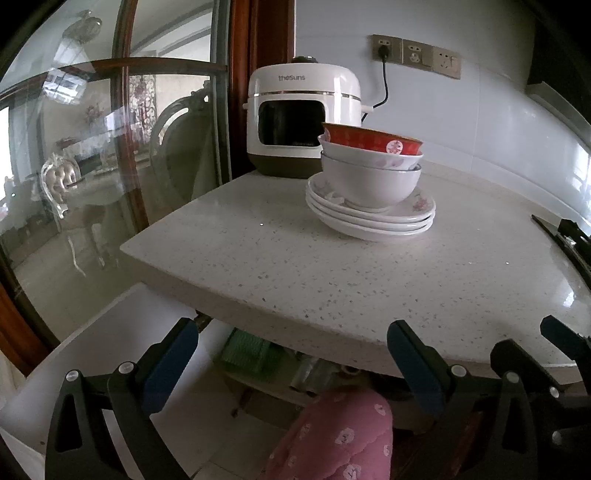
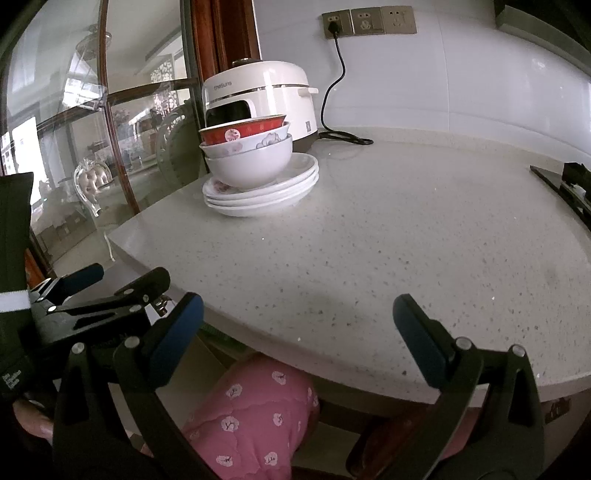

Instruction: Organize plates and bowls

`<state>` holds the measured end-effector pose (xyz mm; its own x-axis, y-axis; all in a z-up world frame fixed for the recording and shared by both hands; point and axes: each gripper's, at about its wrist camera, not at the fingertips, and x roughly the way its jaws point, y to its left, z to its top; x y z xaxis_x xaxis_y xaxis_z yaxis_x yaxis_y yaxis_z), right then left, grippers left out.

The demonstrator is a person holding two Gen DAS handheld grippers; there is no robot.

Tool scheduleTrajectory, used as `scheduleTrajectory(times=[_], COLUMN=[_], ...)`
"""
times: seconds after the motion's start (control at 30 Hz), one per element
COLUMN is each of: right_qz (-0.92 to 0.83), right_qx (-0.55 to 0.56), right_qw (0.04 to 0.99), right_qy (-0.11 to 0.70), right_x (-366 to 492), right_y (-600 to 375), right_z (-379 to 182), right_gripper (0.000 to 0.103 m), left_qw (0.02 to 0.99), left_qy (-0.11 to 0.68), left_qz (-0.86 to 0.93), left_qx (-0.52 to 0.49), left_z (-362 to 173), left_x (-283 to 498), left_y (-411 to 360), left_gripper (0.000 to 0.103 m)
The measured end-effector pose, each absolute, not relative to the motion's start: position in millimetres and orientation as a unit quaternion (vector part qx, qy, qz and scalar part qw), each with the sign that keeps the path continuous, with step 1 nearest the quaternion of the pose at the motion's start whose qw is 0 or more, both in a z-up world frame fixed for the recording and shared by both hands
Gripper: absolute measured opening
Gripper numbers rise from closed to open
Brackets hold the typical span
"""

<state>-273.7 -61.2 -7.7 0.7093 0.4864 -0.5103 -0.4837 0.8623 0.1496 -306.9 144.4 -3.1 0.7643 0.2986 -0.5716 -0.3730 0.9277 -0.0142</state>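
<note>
On the speckled counter [image 1: 332, 273] [image 2: 406, 240] sits a stack of white plates [image 1: 369, 218] [image 2: 258, 192]. Three nested bowls rest on it: a white bowl [image 1: 369, 182] [image 2: 251, 166] at the bottom, a floral bowl [image 1: 373, 155] [image 2: 243, 144] in the middle, a red bowl [image 1: 369, 138] [image 2: 240, 132] on top. My left gripper [image 1: 291, 354] hangs open below the counter's front edge, holding nothing. My right gripper [image 2: 297, 325] is open too, over the front edge, well short of the stack. The left gripper [image 2: 92, 291] also shows at the left of the right wrist view.
A white rice cooker [image 1: 303, 114] [image 2: 258, 99] stands behind the stack, its cord plugged into wall sockets [image 1: 384, 50] [image 2: 334, 24]. A glass door [image 1: 92, 166] bounds the left side. A dark stove edge [image 1: 565, 236] [image 2: 565, 184] lies at right. A person's pink patterned trousers [image 2: 251, 417] are below.
</note>
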Motion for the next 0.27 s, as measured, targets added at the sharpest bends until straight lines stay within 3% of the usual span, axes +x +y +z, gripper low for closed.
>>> scheduleTrajectory(times=[0.27], right_qz=[0.261], right_qx=[0.003], right_qw=[0.924], right_qy=[0.281], right_x=[-273.4], right_y=[-61.6], right_z=[-9.9], right_gripper=[0.102], left_qw=[0.943], left_qy=[0.271], left_qz=[0.187], left_qx=[-0.050], left_z=[1.3], left_x=[-312.1], left_y=[140.2], left_gripper=[0.103])
